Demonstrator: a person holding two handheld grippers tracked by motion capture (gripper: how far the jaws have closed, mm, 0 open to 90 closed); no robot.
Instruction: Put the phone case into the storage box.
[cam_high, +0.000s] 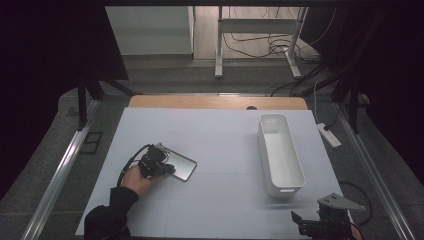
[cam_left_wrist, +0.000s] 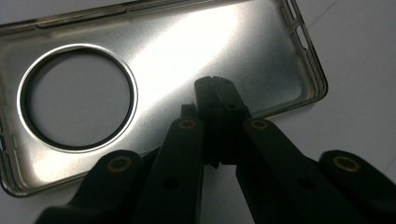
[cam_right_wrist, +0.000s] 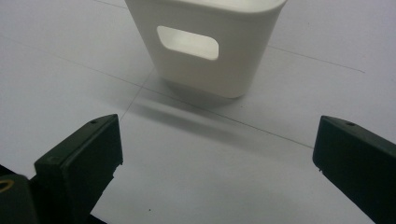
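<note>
A clear phone case (cam_high: 181, 165) lies flat on the table (cam_high: 225, 145) at about eight o'clock, and its near edge is pinched between the pressed-together jaws of the left gripper (cam_high: 167, 169), so the grasp step appears to be in hand. The right gripper (cam_high: 307, 226) is held with its jaws spread wide and nothing between them, at five o'clock just before the white bin (cam_high: 280, 152). Next, the case would likely have to be lifted and carried toward three o'clock, the thin rim kept from slipping.
</note>
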